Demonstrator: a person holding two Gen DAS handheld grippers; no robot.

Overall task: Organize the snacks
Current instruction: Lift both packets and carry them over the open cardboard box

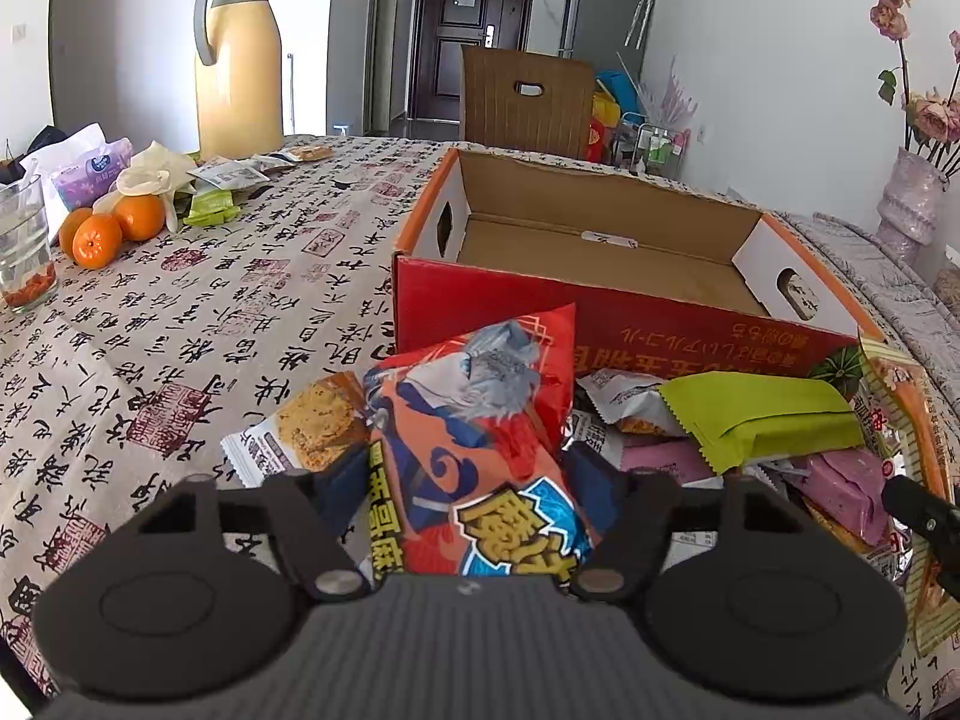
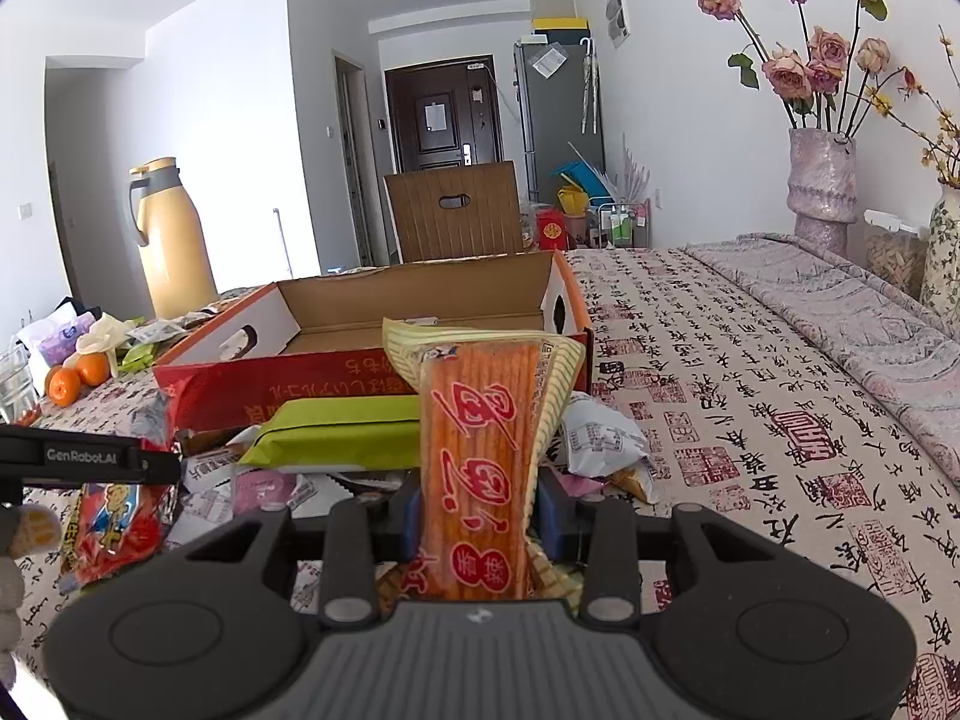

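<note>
The left hand-held gripper [image 1: 468, 468] clasps the red snack bag [image 1: 480, 420]; the right hand-held gripper [image 2: 477, 510] grips the orange snack pack [image 2: 474, 450], long axis upright. The open box [image 1: 600, 312] lies directly ahead of both, beyond the snack pile at the desk's near edge.

Box [image 1: 600, 312] sits mid-table [image 1: 240, 312], snack pile [image 1: 750, 420] just before it. Thermos [image 1: 239, 60] & oranges [image 1: 111, 228] twd far-left edge; vase [image 2: 822, 180] far-right.
</note>
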